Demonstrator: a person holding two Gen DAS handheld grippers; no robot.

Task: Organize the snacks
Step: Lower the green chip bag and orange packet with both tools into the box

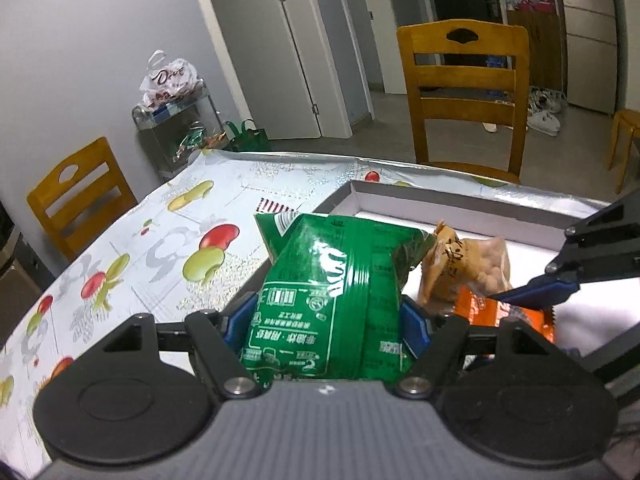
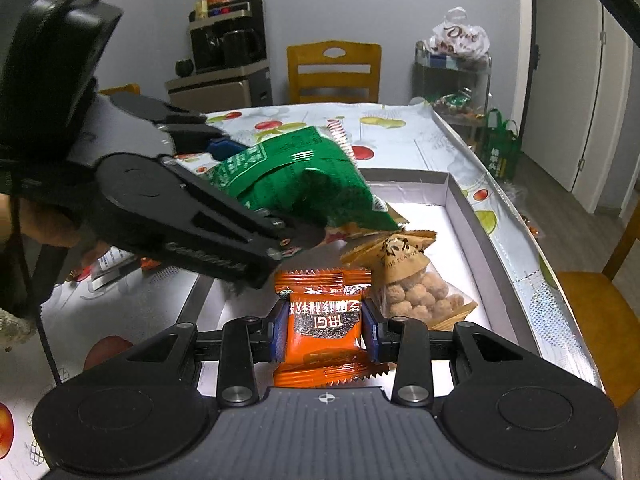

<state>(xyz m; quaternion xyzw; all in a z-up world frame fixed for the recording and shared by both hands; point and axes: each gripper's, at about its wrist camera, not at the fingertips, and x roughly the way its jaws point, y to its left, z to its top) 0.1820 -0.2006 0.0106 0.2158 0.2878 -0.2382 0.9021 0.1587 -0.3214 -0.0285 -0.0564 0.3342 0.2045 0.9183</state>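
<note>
My left gripper point(image 1: 322, 322) is shut on a big green snack bag point(image 1: 340, 280), which it holds over the left part of a shallow white box point(image 1: 460, 204). The right wrist view shows the same green bag point(image 2: 296, 176) tilted above the box point(image 2: 452, 200). An orange snack packet point(image 2: 325, 320) sits pinched between the blue pads of my right gripper point(image 2: 325, 334), low inside the box. That orange packet point(image 1: 504, 312) also shows at the right of the left wrist view. A clear bag of brown snack balls point(image 2: 416, 292) lies in the box beside it.
The table wears a fruit-print cloth point(image 1: 160, 248). Wooden chairs stand at the far side point(image 1: 464, 92) and the left point(image 1: 80, 196). A metal trolley point(image 1: 176, 136) with bagged snacks is by the wall. More small packets point(image 2: 116, 264) lie left of the box, under a person's hand.
</note>
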